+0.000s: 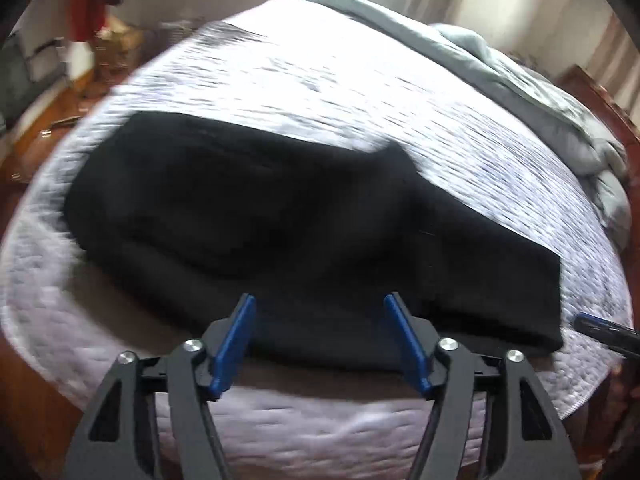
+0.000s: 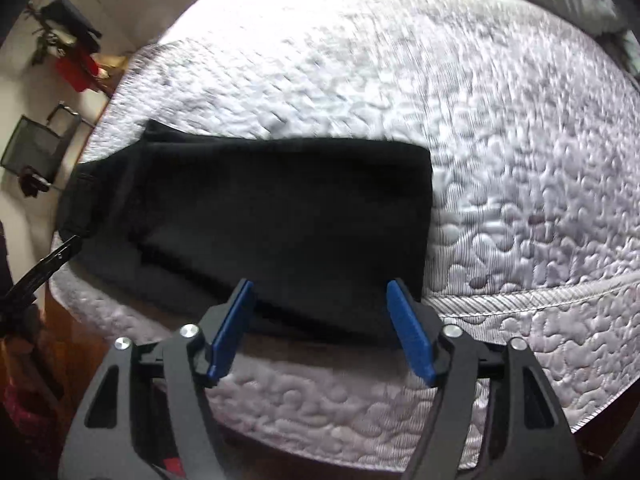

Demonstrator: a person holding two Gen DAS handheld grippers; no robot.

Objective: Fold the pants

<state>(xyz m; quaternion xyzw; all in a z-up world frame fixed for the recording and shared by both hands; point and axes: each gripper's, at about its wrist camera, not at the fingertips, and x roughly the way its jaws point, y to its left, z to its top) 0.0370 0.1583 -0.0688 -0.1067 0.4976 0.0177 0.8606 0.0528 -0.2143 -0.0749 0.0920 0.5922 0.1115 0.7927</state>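
Note:
Black pants [image 1: 260,220] lie folded into a long band on the white quilted mattress [image 1: 360,80], close to its near edge. My left gripper [image 1: 319,300] hovers open over the near edge of the pants, with cloth showing in the gap but no pad pressing on it. In the right wrist view the pants [image 2: 280,208] end in a straight edge on the right. My right gripper [image 2: 320,284] stands open above that end, and its pads hold nothing. Both views are blurred by motion.
A grey-green blanket [image 1: 520,92] is bunched along the far right side of the bed. The mattress [image 2: 520,160] drops off at its front edge [image 2: 520,300]. Wooden floor [image 1: 40,148], a red object [image 1: 86,12] and a black mesh basket [image 2: 36,148] lie to the left.

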